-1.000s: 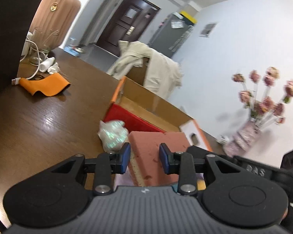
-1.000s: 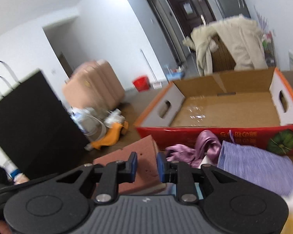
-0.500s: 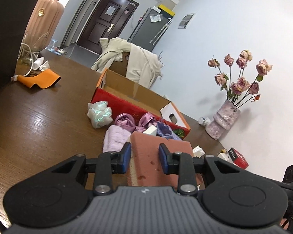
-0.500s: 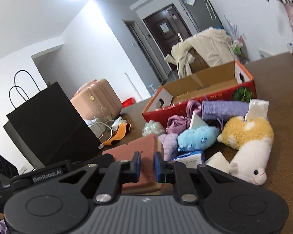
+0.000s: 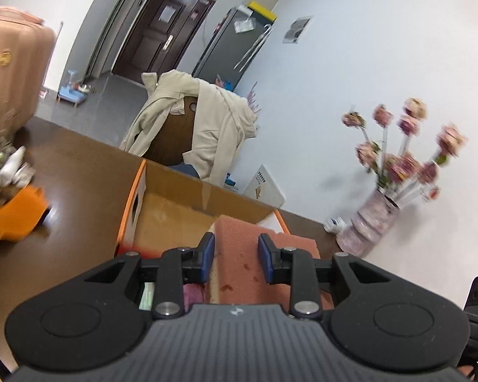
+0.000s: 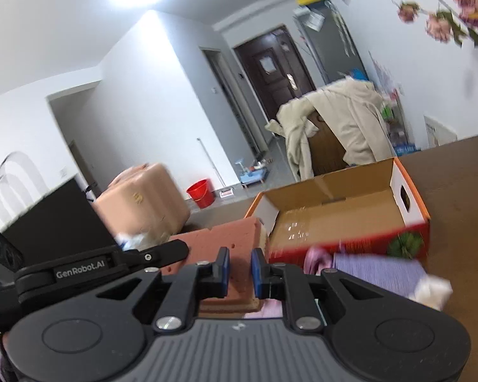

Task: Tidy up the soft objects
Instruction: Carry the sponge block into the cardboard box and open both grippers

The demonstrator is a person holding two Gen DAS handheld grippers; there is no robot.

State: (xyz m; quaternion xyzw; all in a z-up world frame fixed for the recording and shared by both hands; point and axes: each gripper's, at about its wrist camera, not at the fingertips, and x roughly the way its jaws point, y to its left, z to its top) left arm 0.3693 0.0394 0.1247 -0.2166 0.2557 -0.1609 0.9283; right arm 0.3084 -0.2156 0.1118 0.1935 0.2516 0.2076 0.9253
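Dark brown wood of the table (image 5: 79,191) runs from the orange cloth (image 5: 12,213) on my left, past the open cardboard box (image 6: 341,222) and the jacket-draped chair (image 5: 191,133) behind it, to the vase of pink flowers (image 5: 376,219) against the pale wall. Between my two grippers the pink sponge block (image 5: 239,254) hangs near the box's front edge, my left gripper (image 5: 235,253) clamped across one end, my right gripper (image 6: 240,269) squeezed on the other. It looks light, porous and yielding, so I judge a broad two-ended hold safest, since a hard pinch would only dent it.

Salmon-pink sponge (image 5: 239,254), red-and-orange cardboard box (image 6: 344,222), lilac ribbed cloth (image 6: 379,272), dark brown table (image 5: 79,172)
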